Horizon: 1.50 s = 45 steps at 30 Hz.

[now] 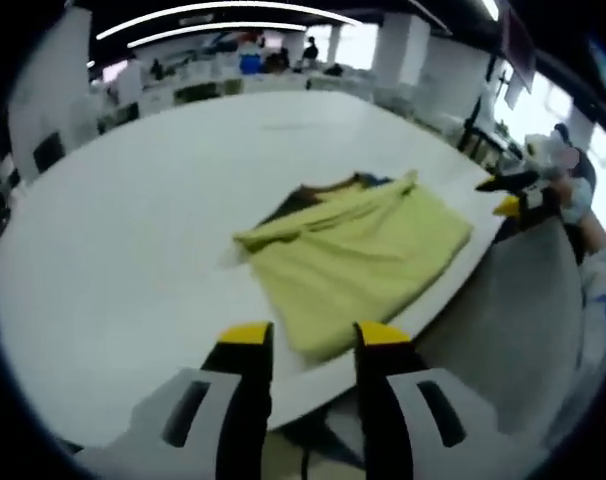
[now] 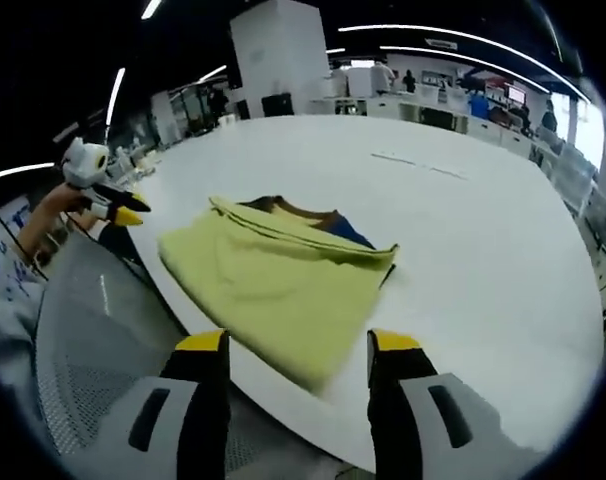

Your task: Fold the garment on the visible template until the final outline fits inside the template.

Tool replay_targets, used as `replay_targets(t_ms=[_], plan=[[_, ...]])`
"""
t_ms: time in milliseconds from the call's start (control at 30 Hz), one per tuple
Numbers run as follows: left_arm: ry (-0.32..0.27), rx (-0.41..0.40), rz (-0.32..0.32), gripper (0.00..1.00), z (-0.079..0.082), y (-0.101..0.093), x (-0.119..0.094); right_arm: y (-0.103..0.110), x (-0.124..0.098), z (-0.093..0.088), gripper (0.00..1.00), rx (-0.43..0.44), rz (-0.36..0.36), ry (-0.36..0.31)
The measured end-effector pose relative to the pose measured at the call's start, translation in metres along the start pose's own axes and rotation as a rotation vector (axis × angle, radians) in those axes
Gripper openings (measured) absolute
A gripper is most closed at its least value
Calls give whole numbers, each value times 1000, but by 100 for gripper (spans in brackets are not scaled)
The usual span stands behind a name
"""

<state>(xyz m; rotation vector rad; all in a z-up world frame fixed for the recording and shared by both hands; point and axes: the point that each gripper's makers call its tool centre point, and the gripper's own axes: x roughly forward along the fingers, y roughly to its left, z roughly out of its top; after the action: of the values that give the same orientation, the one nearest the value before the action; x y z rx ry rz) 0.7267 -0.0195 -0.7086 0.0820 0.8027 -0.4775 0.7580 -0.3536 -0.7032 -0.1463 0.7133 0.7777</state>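
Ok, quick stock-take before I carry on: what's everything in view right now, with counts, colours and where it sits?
Garment: one, yellow-green, folded, near the table edge, in front of both tongs.
Template: one, dark brown and blue patches peeking from under the garment's far edge; outline mostly hidden.
Table: one, white, large, carrying garment and template.
Chair: one, grey mesh, beside the table edge.
Background desks: several, white, far behind, blurred.
Left tongs: one, black with yellow tips, open, off the garment.
Right tongs: one, same colours, open, off the garment.
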Motion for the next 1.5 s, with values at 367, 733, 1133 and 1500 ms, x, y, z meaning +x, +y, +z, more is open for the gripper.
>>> replay_targets(t_ms=[367,733,1133,1500], plan=[[8,-59,-26,23,-10,-1,13,-14,17,-20,31,81,14,49],[27,-122,-31,16,-21,9,30,-18,33,-42,24,131,39,97],[57,-177,-54,2,-37,6,39,-17,37,-51,15,135,50,131],[70,-170,-58,0,-41,4,38,-19,33,-53,4,149,46,129]])
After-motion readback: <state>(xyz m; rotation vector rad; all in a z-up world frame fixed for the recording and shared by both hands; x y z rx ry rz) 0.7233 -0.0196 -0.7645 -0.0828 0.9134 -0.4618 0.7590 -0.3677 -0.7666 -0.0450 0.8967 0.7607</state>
